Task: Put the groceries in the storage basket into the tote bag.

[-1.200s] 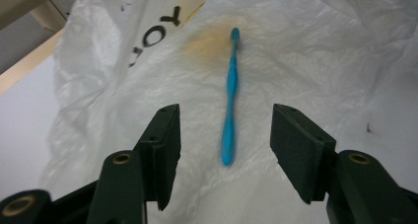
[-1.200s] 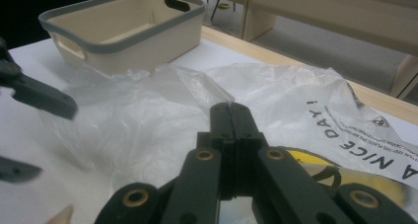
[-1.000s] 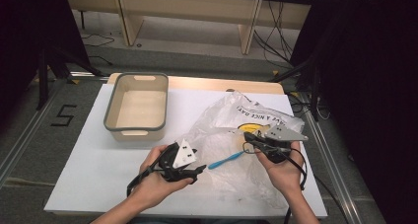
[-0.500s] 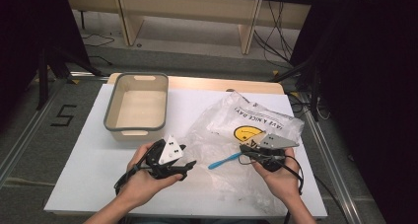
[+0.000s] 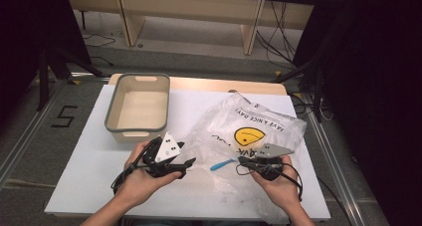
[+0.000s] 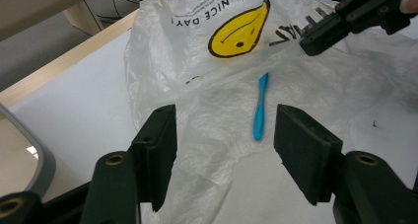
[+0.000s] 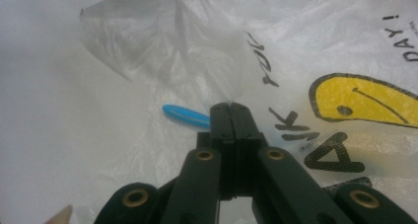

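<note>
— How far along are you?

— Your right claw is pressed together, pinching a fold of the clear crinkled plastic bag with the yellow smiley. The left claw, just opening, stands spread above its near edge, gripping nothing.

— And the small blue plastic spoon?

— Lying under the film on the white tabletop — not yet taken out.

My crumpled clear plastic bag with a yellow smiley lies spread on the white table, a small blue utensil inside.
</note>
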The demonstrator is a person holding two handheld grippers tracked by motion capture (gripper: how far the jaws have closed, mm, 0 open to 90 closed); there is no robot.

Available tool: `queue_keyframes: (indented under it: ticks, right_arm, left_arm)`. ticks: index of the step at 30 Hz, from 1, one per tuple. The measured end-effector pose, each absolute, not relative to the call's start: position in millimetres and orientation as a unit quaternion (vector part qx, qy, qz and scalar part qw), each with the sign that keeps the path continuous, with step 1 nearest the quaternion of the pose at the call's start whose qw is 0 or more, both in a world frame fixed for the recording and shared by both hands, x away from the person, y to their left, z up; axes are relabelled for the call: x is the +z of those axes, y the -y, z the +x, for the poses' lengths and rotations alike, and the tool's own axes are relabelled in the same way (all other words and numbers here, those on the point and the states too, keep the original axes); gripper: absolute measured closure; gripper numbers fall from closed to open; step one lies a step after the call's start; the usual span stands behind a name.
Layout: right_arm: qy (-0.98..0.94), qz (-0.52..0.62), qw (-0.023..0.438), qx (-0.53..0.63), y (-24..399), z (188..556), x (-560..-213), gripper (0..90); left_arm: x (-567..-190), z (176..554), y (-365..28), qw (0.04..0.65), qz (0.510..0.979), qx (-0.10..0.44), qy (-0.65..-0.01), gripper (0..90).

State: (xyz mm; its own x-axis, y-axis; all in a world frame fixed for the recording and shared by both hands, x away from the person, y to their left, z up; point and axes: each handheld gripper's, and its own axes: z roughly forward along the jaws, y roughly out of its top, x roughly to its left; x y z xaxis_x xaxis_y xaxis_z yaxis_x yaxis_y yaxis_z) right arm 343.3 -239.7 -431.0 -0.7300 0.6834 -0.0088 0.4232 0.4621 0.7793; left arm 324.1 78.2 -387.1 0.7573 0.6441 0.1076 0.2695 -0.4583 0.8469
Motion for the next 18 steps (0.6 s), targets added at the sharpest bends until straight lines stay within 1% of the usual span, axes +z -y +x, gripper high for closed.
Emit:
queue_keyframes:
  ticks: [10, 18]
  right_arm:
    - [-0.854, 0.322, 0.14, 0.383, 238.7, 339.8, -441.2, 90.0]
    - [-0.867, 0.316, 0.121, 0.366, 239.7, 338.5, -448.9, 90.0]
  left_arm:
    - [-391.3, 335.2, -83.2, 0.444, 0.816, 0.22, -0.299, 42.5]
    - [-410.6, 352.2, -80.9, 0.411, 0.83, 0.206, -0.316, 42.1]
